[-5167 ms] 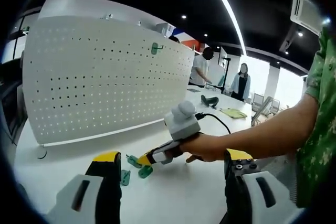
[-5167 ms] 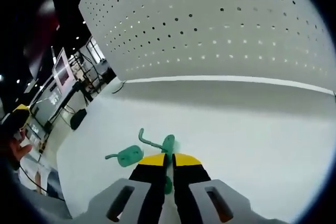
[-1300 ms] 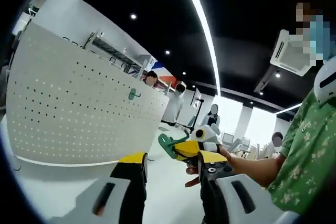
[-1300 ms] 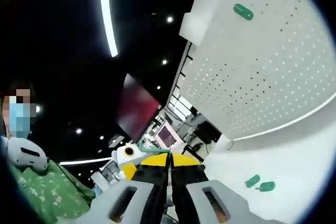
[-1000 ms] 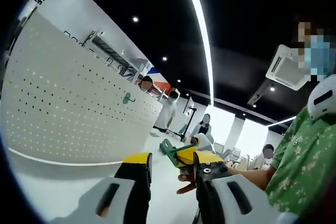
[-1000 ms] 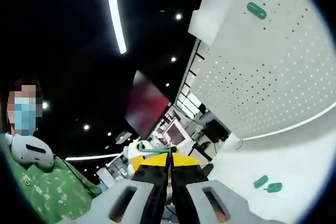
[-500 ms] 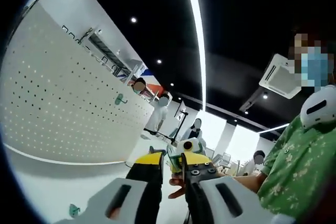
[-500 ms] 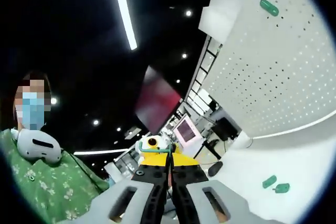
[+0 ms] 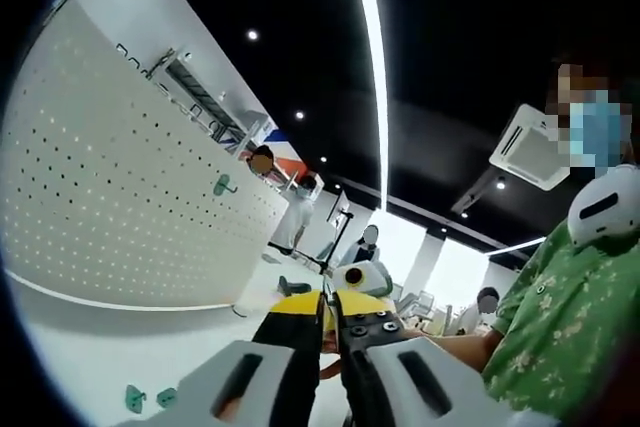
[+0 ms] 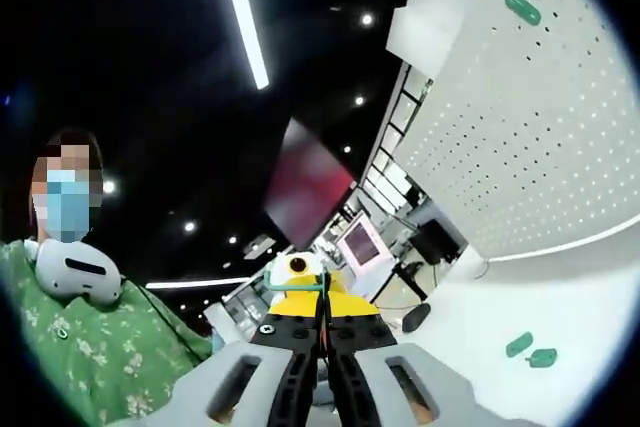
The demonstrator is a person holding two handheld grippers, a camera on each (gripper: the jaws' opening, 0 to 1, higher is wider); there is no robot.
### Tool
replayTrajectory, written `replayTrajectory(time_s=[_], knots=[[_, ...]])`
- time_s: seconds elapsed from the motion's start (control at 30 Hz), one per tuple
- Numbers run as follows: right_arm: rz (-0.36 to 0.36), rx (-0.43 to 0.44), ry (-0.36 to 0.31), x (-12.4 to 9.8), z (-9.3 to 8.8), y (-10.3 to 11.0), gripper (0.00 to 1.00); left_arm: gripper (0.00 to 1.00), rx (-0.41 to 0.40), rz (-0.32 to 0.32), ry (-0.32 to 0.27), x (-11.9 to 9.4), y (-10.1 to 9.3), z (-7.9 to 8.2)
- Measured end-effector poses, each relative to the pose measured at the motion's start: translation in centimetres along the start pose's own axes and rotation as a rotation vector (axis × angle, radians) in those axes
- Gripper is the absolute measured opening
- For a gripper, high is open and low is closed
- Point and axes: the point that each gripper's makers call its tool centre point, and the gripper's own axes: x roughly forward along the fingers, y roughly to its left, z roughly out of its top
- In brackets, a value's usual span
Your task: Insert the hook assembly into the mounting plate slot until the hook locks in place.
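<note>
White dotted pegboard [image 9: 110,207], green hooks [image 10: 530,350]

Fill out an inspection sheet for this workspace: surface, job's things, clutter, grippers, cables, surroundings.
Surface: white table, mostly bare.
Job's things: white pegboard stands upright on the table, one green hook already mounted high on it. Two loose green hooks lie on the table. A thin green hook piece sits at the tips of both grippers.
Clutter: small dark object on the far table.
Grippers: left gripper and right gripper both have jaws closed together, meeting tip to tip on the green piece.
Cables: one thin cable near the pegboard's foot.
Surroundings: dark ceiling with a light strip, people standing in the background, the operator's green patterned sleeve.
</note>
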Motion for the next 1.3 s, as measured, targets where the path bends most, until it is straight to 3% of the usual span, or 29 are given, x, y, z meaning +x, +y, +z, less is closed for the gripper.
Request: replayTrajectory(time_s=[0.83,1.3], knots=[[-0.054,-0.032,-0.018,0.1,0.5,-0.8,0.04,0.02,-0.019,0.012,-0.019,0.2,0.4,0.2],[-0.134,-0.129,-0.002,-0.5,0.7,-1.4,0.07,0.02,-0.01,0.055,-0.023,0.0,1.2,0.3]])
